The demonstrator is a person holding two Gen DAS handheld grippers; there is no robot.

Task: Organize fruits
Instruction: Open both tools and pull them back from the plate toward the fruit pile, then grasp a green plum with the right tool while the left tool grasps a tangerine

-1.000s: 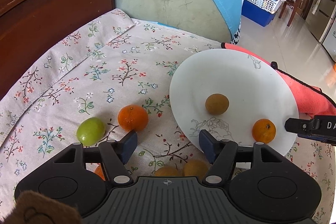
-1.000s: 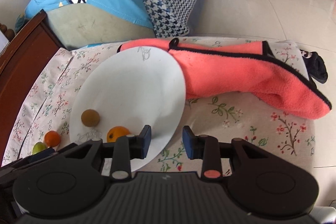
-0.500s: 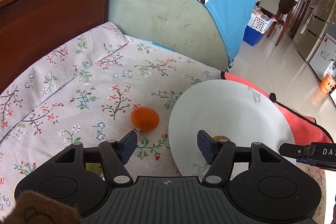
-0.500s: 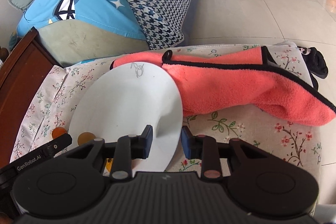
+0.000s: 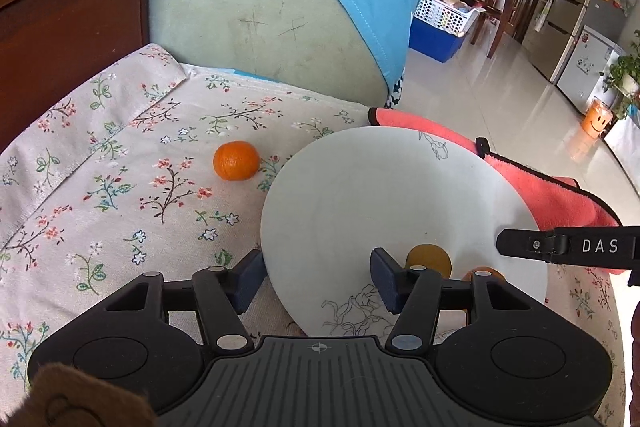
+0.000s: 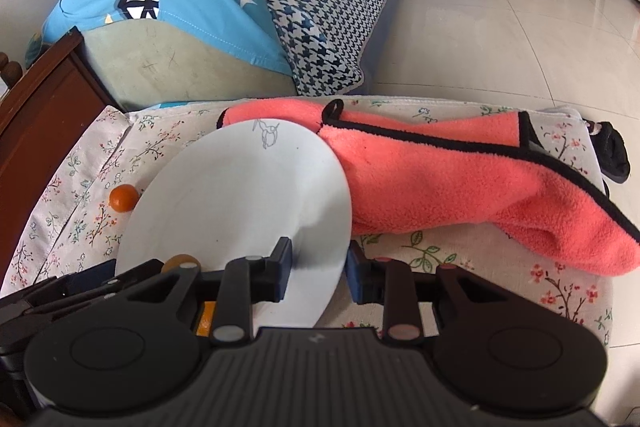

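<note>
A white plate (image 5: 372,203) lies on the flowered cloth; it also shows in the right wrist view (image 6: 236,195). On it sit a brown round fruit (image 5: 429,259) and an orange (image 5: 483,272), both partly hidden behind my left gripper. Another orange (image 5: 236,160) lies on the cloth left of the plate, also seen in the right wrist view (image 6: 123,198). My left gripper (image 5: 316,279) is open and empty over the plate's near left edge. My right gripper (image 6: 318,269) stands with its jaws on either side of the plate's right rim, a gap showing.
A coral towel (image 6: 460,179) lies right of the plate. A green cushion with a blue cover (image 5: 272,7) and a dark wooden headboard (image 5: 68,15) stand behind the cloth. Tiled floor lies beyond to the right.
Both views have shifted forward over the plate. The green fruit and the near fruits have dropped out of the left view. The right jaws now straddle the plate's rim.
</note>
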